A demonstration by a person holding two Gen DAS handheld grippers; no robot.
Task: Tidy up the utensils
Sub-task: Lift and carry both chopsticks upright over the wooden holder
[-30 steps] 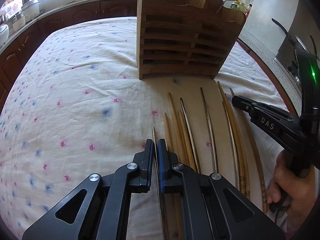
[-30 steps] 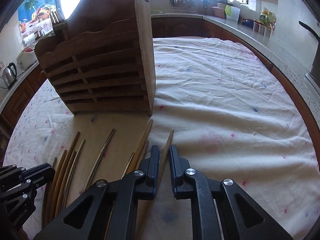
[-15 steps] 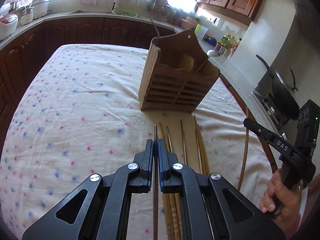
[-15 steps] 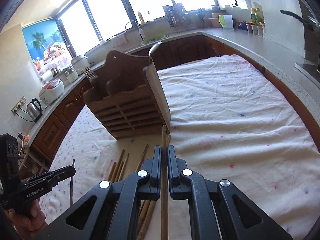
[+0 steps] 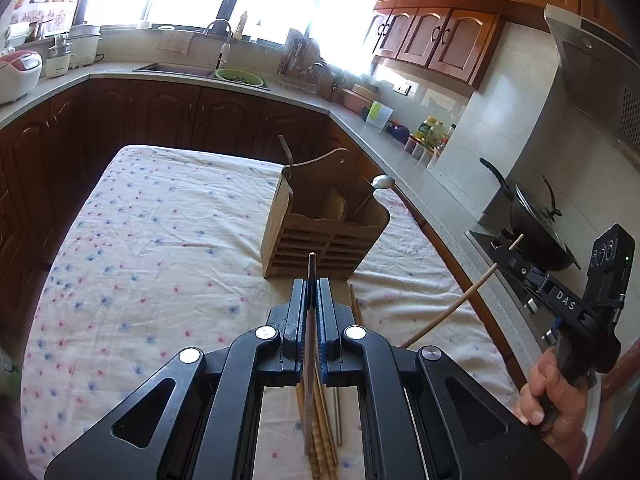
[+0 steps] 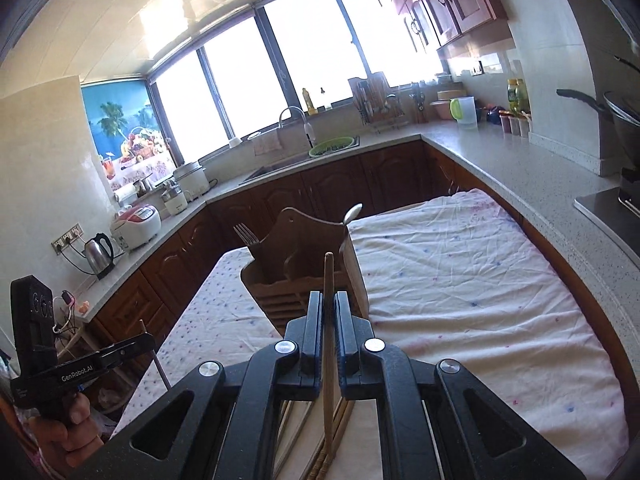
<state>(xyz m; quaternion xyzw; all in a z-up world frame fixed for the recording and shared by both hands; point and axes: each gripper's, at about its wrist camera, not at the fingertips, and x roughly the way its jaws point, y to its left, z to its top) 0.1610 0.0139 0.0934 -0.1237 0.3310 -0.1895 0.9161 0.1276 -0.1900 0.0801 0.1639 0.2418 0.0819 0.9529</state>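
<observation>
My left gripper (image 5: pixel 311 292) is shut on a thin dark chopstick (image 5: pixel 311 272), held well above the table and pointing at the wooden utensil holder (image 5: pixel 320 236). My right gripper (image 6: pixel 329 304) is shut on a light wooden chopstick (image 6: pixel 329 276), also raised and facing the holder (image 6: pixel 304 276). The holder has a fork (image 6: pixel 246 236) and a spoon (image 6: pixel 354 213) standing in it. Several more chopsticks (image 5: pixel 322 440) lie on the cloth below the left gripper. The right gripper with its chopstick shows at the right of the left wrist view (image 5: pixel 506 254).
The table has a white flowered cloth (image 5: pixel 160 248). Kitchen counters ring it, with a sink (image 6: pixel 304 156), a kettle (image 6: pixel 98 250), a rice cooker (image 6: pixel 136 226) and a wok on the stove (image 5: pixel 536 228).
Both grippers have risen from the table, each lifting one chopstick off the row; the right gripper closed onto its chopstick. The holder now sits lower and farther in both views.
</observation>
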